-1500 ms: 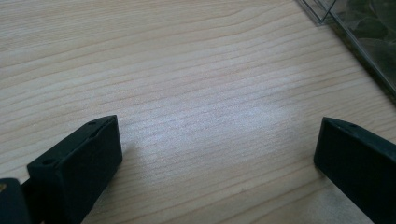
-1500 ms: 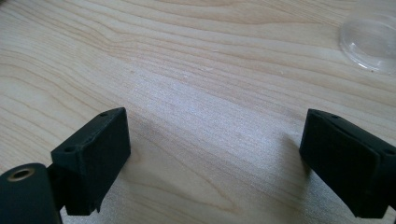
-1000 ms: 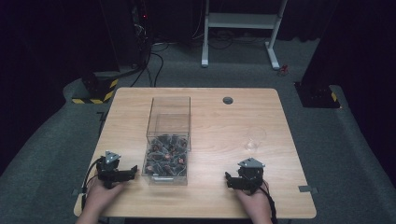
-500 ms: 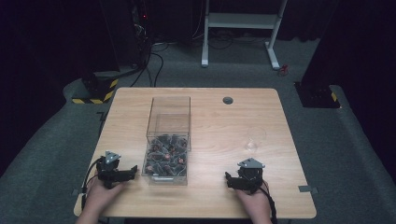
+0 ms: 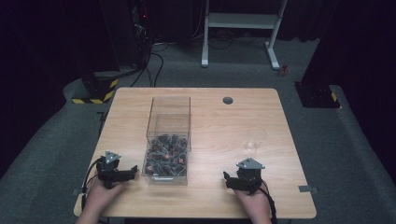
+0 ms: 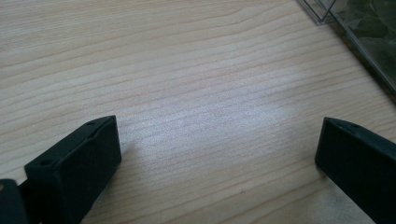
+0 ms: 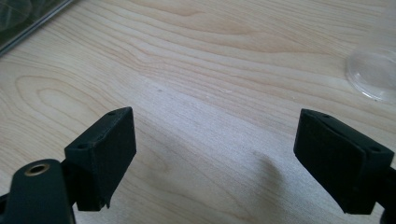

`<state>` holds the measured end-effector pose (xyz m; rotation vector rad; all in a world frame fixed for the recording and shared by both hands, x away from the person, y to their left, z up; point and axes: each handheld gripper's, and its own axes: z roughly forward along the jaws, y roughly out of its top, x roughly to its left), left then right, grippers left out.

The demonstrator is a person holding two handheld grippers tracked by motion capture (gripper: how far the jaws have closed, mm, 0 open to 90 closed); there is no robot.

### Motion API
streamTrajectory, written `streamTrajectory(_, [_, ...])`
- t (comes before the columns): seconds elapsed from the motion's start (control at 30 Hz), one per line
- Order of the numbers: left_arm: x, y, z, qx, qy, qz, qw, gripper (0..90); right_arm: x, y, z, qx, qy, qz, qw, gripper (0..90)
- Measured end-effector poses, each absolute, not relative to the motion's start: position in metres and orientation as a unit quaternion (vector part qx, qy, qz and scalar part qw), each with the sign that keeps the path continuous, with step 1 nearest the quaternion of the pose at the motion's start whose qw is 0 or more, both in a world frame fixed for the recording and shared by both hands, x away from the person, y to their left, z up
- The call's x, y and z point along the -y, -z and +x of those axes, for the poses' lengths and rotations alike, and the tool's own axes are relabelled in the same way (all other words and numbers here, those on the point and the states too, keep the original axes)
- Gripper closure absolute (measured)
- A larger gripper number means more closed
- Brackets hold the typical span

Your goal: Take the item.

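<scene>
- On the dark grey floor stands a wooden table, light brown, with lines of grain running across its top.
- Near the middle of the table, a bit to the left, sits a long clear box with see-through walls. Its far half looks bare.
- Down in the near half of the box lies a heap of small dark things. They are too small to tell what they are.
- Toward the right side of the table stands a small clear cup, well apart from the box. In the right gripper view it shows as a clear round shape at the top right.
- At the near left, a hand holds the left gripper low over the table, just beside the near corner of the box. Its jaws are wide apart with bare wood between them.
- At the near right, the other hand holds the right gripper. Its jaws are also spread wide, with nothing in them.
- Far back on the table is a small dark round spot.
</scene>
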<state>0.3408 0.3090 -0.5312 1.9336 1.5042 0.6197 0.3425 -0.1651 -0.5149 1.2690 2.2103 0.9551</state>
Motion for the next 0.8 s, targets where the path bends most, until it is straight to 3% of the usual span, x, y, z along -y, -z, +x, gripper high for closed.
streamTrajectory(0.8, [-0.309, 0.531, 0.341, -0.566, -0.235, 0.730, 0.303, 0.5, 0.156, 0.494, 0.338, -0.796, -0.382, 0.426, 0.198, 14.4])
